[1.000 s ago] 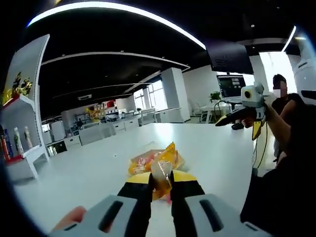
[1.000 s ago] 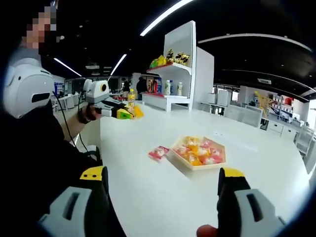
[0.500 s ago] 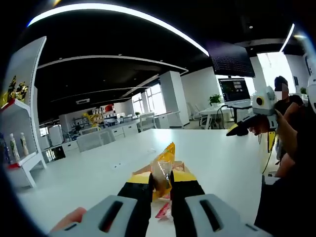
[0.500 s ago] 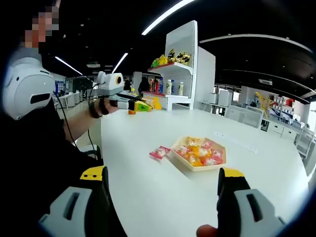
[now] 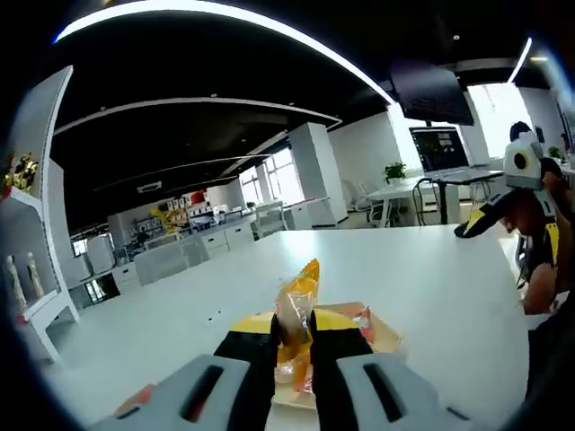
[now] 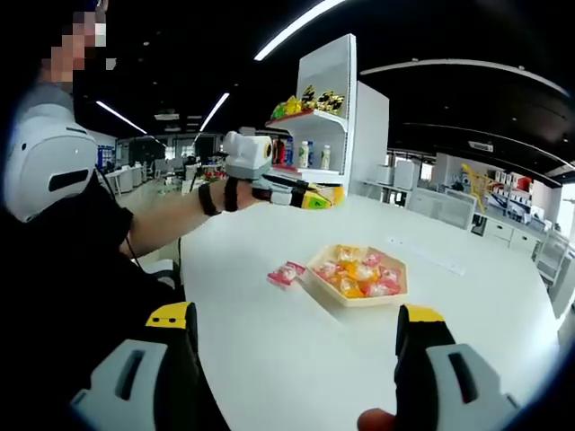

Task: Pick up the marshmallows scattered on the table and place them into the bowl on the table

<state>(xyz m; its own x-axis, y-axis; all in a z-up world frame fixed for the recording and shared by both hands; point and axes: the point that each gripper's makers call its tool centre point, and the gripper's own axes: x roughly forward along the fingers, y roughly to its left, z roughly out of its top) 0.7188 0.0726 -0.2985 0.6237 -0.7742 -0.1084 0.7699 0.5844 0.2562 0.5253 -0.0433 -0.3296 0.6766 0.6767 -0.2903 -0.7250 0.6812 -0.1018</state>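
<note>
Left gripper view: white surface (image 5: 431,287) stretching into an open office with dark ceiling and light strips; left gripper (image 5: 294,346) clamping an orange wrapped marshmallow (image 5: 296,314), its long axis standing upright between the jaws, above the bowl (image 5: 382,334). Right gripper view: same surface (image 6: 296,359), white shelf unit (image 6: 328,117) standing behind; right gripper (image 6: 296,337) holding its jaws wide apart; hexagonal bowl (image 6: 355,278) sitting mid-surface, a pink marshmallow (image 6: 285,273) lying just beside it.
</note>
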